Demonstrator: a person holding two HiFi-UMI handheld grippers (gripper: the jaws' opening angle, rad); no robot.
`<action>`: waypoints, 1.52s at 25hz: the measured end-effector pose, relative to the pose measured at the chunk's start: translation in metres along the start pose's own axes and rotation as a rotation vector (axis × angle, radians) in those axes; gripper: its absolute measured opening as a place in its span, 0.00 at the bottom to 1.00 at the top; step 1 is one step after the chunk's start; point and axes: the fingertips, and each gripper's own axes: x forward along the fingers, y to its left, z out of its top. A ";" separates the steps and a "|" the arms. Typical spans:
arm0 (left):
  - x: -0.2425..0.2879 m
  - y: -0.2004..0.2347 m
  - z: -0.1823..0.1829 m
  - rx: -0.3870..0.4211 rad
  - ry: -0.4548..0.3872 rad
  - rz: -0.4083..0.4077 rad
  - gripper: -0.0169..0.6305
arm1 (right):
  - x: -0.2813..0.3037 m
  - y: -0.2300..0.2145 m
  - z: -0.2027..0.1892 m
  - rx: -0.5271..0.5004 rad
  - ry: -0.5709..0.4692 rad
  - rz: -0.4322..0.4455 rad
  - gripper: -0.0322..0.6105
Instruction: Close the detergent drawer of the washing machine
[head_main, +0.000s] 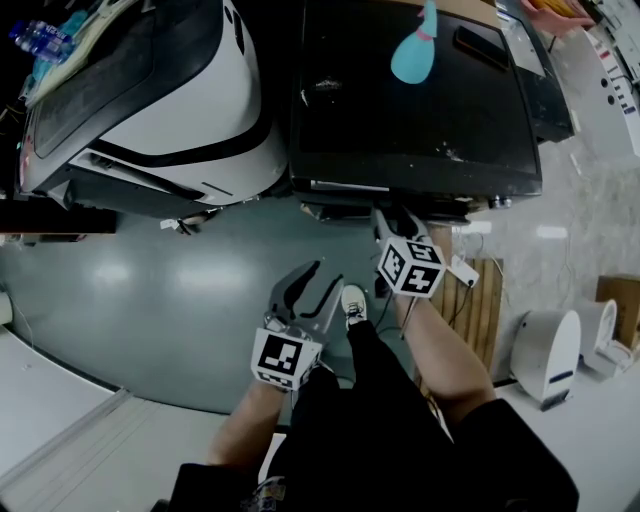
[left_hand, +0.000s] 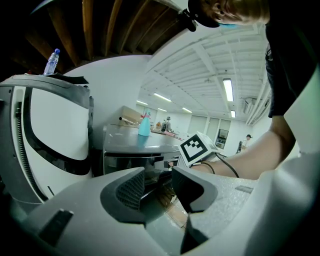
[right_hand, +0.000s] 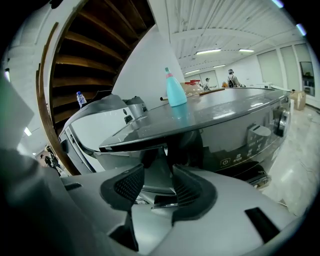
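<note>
The person's black clothes fill the foreground, with a bare forearm reaching out on either side, each ending in a marker cube and a pair of tongs. The left gripper hangs over the grey floor, well short of the machines. Its jaws are spread apart with nothing between them, and it points toward the dark washing machine. The right gripper is up against that machine's front, just under the lip of its top. Its jaws stand fairly wide, and the pale end of the detergent drawer shows in the gap between the pads. From here I can't tell whether either pad actually presses on it. The drawer sits at the upper left of the machine's front, jutting a little from under the top panel. A turquoise spray bottle stands on the machine's dark top, and a white machine with a dark window sits just beside it, to the left
</note>
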 end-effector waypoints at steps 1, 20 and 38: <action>0.001 0.001 0.000 -0.002 0.000 0.002 0.27 | 0.002 -0.001 0.001 0.006 -0.002 -0.003 0.32; -0.008 0.003 0.004 -0.012 -0.017 0.011 0.27 | 0.006 -0.003 0.010 0.094 -0.008 -0.076 0.27; -0.067 -0.008 0.027 0.031 -0.096 0.045 0.27 | -0.058 0.071 0.046 -0.146 -0.126 0.055 0.05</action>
